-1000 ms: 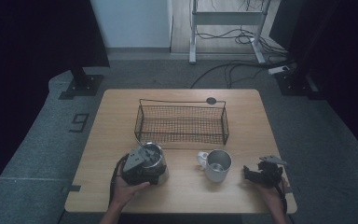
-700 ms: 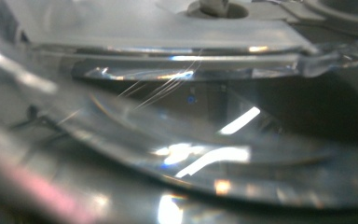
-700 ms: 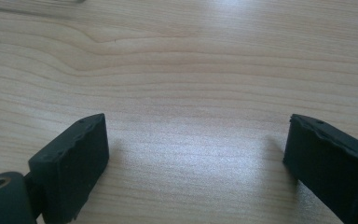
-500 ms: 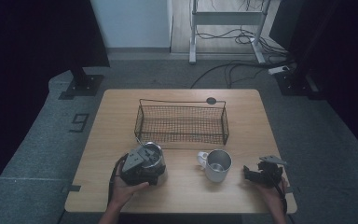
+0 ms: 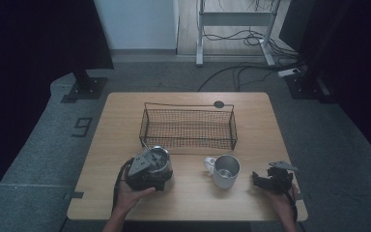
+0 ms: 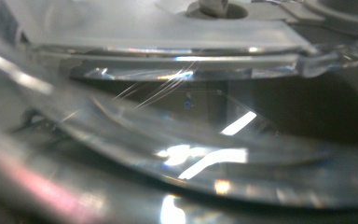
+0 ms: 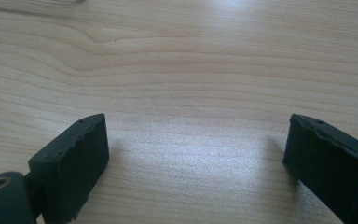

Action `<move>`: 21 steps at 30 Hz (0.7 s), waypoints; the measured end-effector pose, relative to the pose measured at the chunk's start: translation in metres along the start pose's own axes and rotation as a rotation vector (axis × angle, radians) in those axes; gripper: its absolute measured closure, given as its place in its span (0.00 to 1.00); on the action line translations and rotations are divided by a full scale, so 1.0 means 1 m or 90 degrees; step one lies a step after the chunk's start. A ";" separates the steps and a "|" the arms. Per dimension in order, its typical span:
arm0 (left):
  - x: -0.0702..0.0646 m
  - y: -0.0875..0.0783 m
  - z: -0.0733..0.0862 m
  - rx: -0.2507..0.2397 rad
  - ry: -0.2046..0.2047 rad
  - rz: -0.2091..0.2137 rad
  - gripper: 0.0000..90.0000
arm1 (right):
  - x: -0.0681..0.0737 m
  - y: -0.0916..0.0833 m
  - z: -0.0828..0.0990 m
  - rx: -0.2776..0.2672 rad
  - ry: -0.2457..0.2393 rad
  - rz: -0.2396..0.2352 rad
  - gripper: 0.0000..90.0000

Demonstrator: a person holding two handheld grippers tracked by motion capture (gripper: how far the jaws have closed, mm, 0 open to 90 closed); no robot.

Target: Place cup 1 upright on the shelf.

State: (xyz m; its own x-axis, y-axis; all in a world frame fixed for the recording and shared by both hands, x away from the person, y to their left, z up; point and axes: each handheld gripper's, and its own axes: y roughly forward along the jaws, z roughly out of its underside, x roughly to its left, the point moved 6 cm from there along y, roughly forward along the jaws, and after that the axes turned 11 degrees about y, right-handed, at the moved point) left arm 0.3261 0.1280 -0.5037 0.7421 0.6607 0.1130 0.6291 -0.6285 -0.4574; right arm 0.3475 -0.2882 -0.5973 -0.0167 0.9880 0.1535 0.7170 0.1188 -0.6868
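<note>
Glass and bright metal pressed so close to the lens of the left gripper view that I could make out little more than curved reflections and the edge of a rim. In the high view, my left gripper (image 5: 147, 170) lay over a shiny round glass jar (image 5: 158, 159) on the near left part of the wooden desk (image 5: 251, 104), just in front of the wire basket (image 5: 188, 126). The left hand (image 5: 128, 195) held the gripper from behind. Its jaws were hidden under the gripper body and the jar, so I could not tell how far they stood apart, or whether they pressed on the jar or only rested against it.

My right gripper (image 5: 263, 180) rested on the near right part of the desk, well apart from the jar, with the right hand (image 5: 285, 200) behind it. In the right gripper view the two black jaws stood wide apart, with only bare wood grain between them; they held nothing.

A metal mug (image 5: 224, 169) stood upright between the two grippers, near the front of the basket, with its handle toward the left side. A small dark round thing (image 5: 219, 104) lay on the desk behind the basket; it was too small for me to say what it was. Both forearms were cut off by the bottom edge of the high view.
</note>
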 end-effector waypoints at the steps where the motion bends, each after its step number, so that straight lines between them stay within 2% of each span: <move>1: 0.000 0.001 0.000 0.001 0.000 -0.001 0.04 | 0.000 0.000 0.000 0.000 0.000 0.000 0.07; 8: 0.004 0.006 -0.002 0.005 -0.016 -0.006 0.04 | 0.000 0.000 0.000 0.000 0.001 0.000 0.07; 21: 0.011 0.005 -0.010 -0.003 -0.023 -0.001 0.04 | 0.000 0.000 0.000 -0.001 0.002 0.001 0.08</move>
State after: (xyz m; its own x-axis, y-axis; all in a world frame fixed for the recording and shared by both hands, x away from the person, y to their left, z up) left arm 0.3392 0.1280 -0.4961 0.7323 0.6760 0.0821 0.6317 -0.6293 -0.4527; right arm 0.3474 -0.2884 -0.5972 -0.0134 0.9879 0.1545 0.7182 0.1170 -0.6859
